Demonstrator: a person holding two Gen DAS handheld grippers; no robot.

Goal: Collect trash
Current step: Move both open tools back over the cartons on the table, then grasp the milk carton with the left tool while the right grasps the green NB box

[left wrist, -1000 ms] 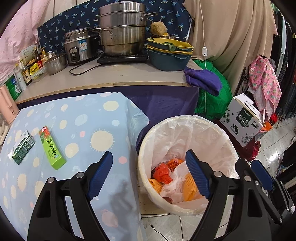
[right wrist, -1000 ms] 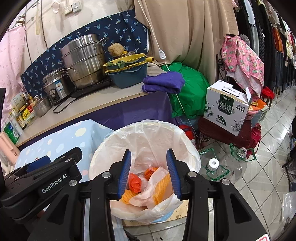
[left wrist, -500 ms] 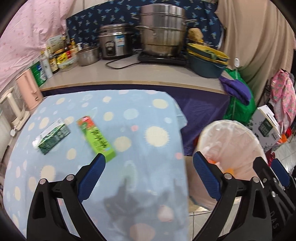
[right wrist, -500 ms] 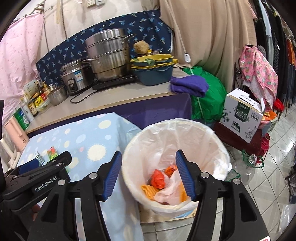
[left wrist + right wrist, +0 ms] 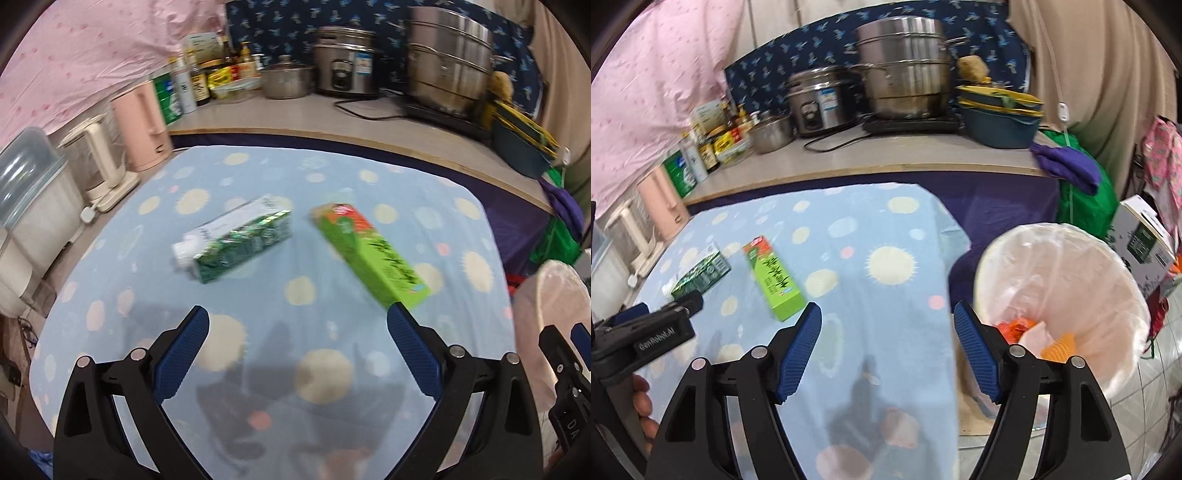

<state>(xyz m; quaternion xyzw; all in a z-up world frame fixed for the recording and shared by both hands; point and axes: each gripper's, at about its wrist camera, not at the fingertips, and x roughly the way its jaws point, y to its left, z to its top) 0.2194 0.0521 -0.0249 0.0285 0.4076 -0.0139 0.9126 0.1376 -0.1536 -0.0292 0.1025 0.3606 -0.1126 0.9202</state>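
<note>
Trash on table: two rectangular cardboard drink cartons lying flat on blue polka-dot tablecloth (image 5: 369,206). Dark green carton (image 5: 236,240) has a white screw cap and glossy print; lime-green carton (image 5: 369,258) is longer, with an orange-red end, and lies just right of it, apart, not touching. White round bin (image 5: 1060,295) with a thin translucent plastic liner stands off the table's right edge, with crumpled orange and white scraps inside. Behind: counter with steel stacked steamer pot (image 5: 905,70), rice cooker (image 5: 816,99), small steel pot, bottles, teal basin, pink kettle (image 5: 140,125). Nothing lies between claws and cartons. Left gripper (image 5: 295,325) spread wide, empty, hovering over cloth short of both cartons; its right pad overlaps the lime carton's near end in view, contact unclear. Right gripper (image 5: 886,328) jaws opening, nothing between them, over the table's right edge beside the bin.
</note>
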